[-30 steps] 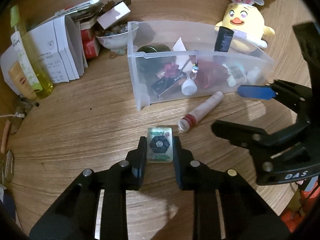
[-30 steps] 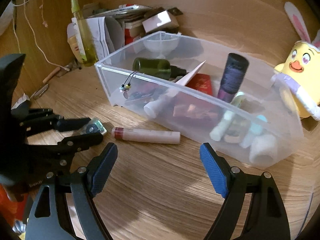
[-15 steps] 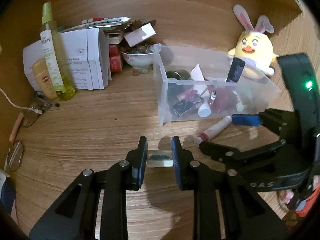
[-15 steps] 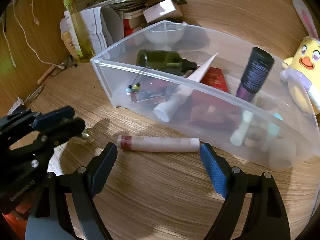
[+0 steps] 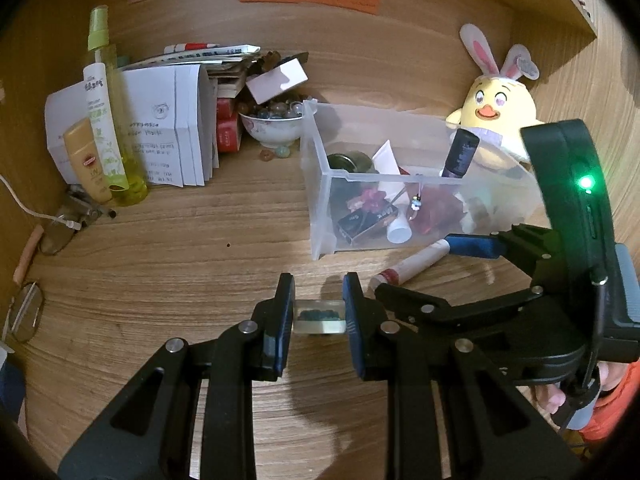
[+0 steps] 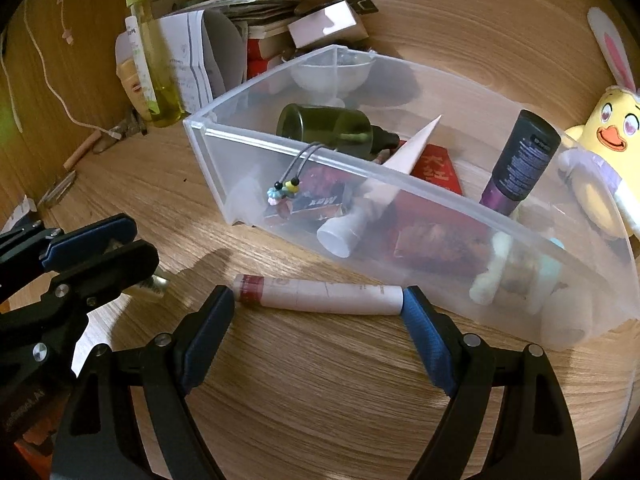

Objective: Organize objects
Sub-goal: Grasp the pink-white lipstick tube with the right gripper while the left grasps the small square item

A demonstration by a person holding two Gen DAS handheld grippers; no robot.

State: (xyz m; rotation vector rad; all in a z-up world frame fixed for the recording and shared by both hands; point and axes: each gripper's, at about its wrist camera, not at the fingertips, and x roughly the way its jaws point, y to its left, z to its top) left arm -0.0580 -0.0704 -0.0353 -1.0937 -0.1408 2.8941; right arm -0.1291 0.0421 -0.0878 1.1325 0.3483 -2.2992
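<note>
My left gripper point(image 5: 319, 296) is shut on a small clear block with a dark flower inside point(image 5: 319, 316), held above the wooden desk. A pink-white tube with a red end point(image 6: 318, 294) lies on the desk in front of a clear plastic bin point(image 6: 400, 196); it also shows in the left wrist view point(image 5: 412, 267). My right gripper point(image 6: 318, 304) is open, its fingertips at either end of the tube. The bin point(image 5: 320, 208) holds a green bottle point(image 6: 332, 126), a purple-black tube point(image 6: 520, 162), red packets and small items.
A yellow bunny-eared plush point(image 5: 494, 120) sits behind the bin. At back left stand a green spray bottle point(image 5: 106, 120), a sunscreen tube point(image 5: 86, 160), folded papers point(image 5: 168, 120) and a bowl of beads point(image 5: 276, 124). Glasses point(image 5: 26, 312) and a cable point(image 5: 36, 212) lie at the left.
My left gripper lifted the clear block off the desk and tilted it level. My right gripper moved forward and down until its open fingers straddle the tube.
</note>
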